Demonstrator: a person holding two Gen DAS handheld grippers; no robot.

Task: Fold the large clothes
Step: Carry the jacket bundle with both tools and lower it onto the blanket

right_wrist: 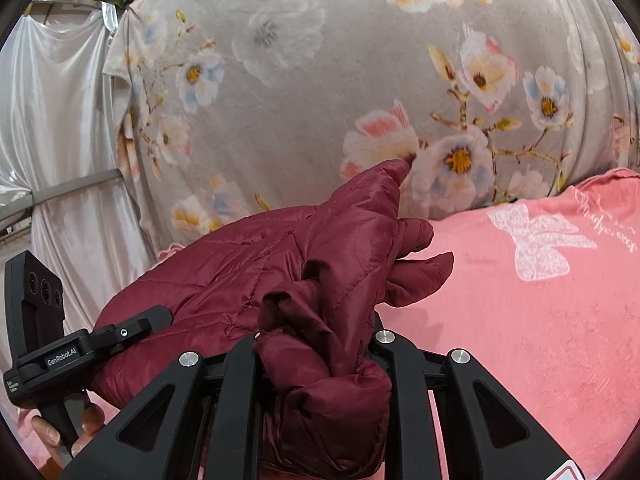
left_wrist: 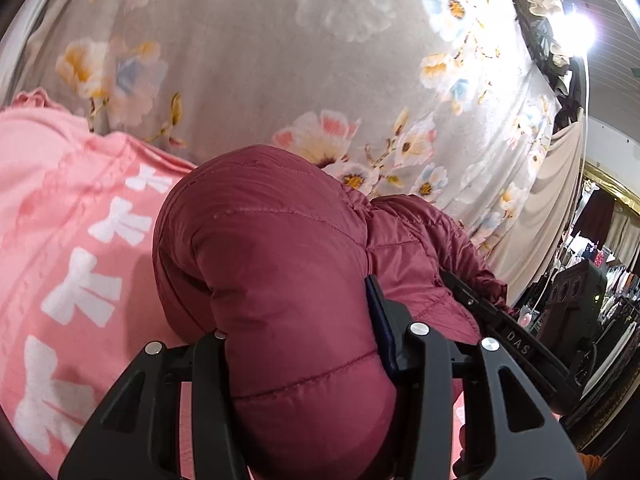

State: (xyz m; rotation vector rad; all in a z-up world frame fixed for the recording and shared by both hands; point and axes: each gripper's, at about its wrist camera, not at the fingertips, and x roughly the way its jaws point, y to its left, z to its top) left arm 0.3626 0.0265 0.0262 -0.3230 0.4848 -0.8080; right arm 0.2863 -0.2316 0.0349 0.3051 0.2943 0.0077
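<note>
Maroon quilted jacket (left_wrist: 280,264) lies bunched on a pink blanket (left_wrist: 60,240), over a grey floral bedspread (left_wrist: 248,60). Left hand-held gripper (left_wrist: 304,360) and right hand-held gripper (right_wrist: 320,364) each pinch its padded fabric.

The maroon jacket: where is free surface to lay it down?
Both claws, left and right, grip the maroon quilted jacket. Free room lies on the pink bow-print cloth to the jacket's right in the right wrist view, and on the grey floral blanket beyond it. It is crowded close to the claws, where the jacket bunches.
</note>
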